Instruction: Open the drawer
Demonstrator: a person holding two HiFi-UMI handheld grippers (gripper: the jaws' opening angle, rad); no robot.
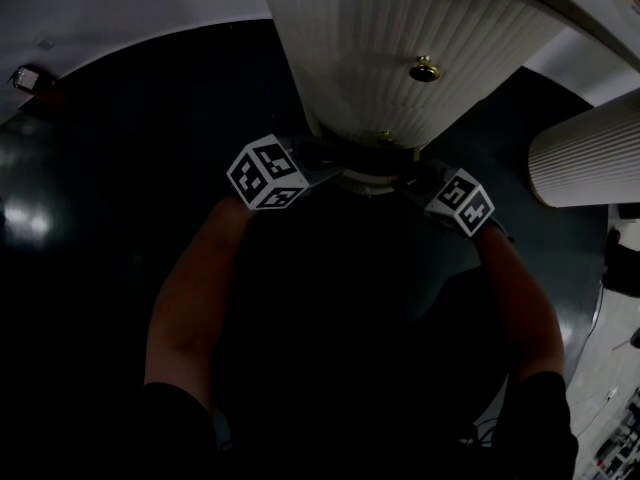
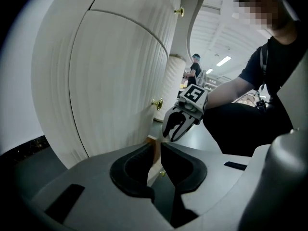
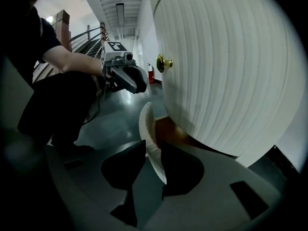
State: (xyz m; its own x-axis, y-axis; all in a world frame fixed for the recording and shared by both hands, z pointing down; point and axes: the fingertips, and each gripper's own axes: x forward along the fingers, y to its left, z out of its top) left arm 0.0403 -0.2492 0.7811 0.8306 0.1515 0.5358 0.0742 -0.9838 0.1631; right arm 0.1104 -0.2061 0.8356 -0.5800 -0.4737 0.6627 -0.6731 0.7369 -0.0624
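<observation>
Head view shows the drawer (image 1: pixel 366 180) at the foot of the fluted white cabinet (image 1: pixel 400 28), with its curved front standing a little way out. The left hand-held gripper (image 2: pixel 155 148) is clamped on that front's thin top rim. The right hand-held gripper (image 3: pixel 150 150) straddles the same rim further along, with its jaws apart and, as far as I can judge, not yet pressing.

A pull now would probably load one side only, so the drawer could skew and bind. The narrow rim could also slip out of the left pads. A brass knob (image 1: pixel 425 69) higher on the cabinet goes unused.

The floor (image 1: pixel 120 168) is dark and glossy and reflects the lights. A second fluted column (image 1: pixel 585 158) stands nearby. Beyond it is a hall with strip lights, where a person (image 2: pixel 195 67) stands far off.
</observation>
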